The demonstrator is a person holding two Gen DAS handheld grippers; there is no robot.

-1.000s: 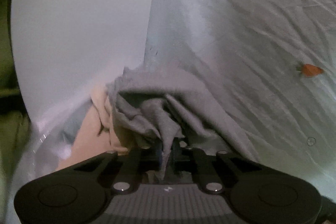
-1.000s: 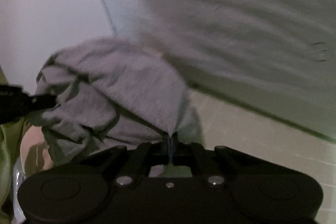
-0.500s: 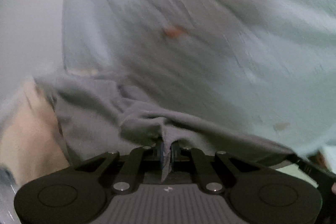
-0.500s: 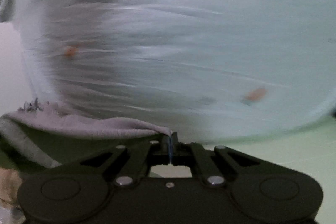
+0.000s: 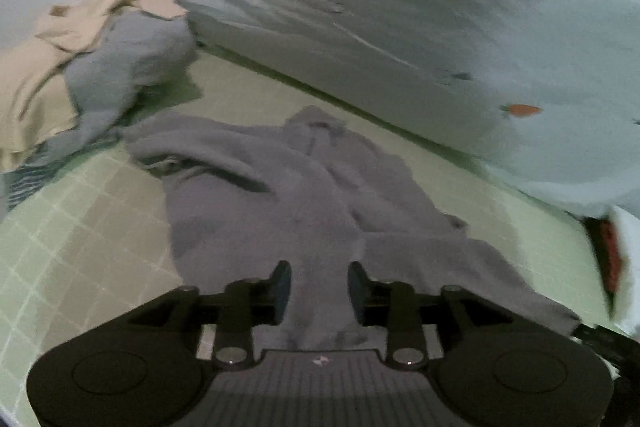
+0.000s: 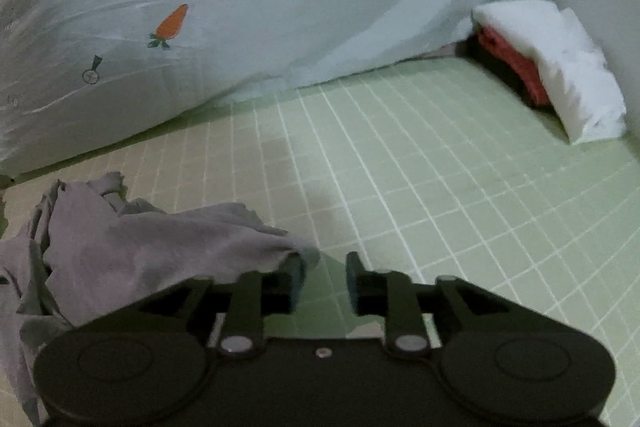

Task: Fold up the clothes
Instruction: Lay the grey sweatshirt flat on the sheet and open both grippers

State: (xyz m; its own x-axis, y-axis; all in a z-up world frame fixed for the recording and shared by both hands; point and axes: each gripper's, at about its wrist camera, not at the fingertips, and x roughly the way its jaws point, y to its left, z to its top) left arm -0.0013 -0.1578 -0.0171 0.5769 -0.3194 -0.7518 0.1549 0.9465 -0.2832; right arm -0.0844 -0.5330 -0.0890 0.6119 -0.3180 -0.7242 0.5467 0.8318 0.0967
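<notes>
A grey garment point(image 5: 288, 195) lies spread and rumpled on the green checked sheet point(image 5: 80, 247). My left gripper point(image 5: 319, 285) is open just above the garment's near edge, with cloth under and between its fingers. In the right wrist view the same grey garment point(image 6: 140, 247) lies at the lower left. My right gripper point(image 6: 323, 277) is open, and a fold of the garment drapes against its left finger point(image 6: 296, 277). Nothing is gripped.
A pale blue duvet with carrot prints point(image 5: 440, 7) rises behind the garment; it also shows in the right wrist view point(image 6: 240, 7). A pile of beige and grey clothes point(image 5: 92, 59) lies at the far left. White and red folded items point(image 6: 552, 75) sit at the far right.
Both grippers were shut on the grey garment and swung it over the bed. Now the garment lies on the sheet and both grippers have opened and let go.
</notes>
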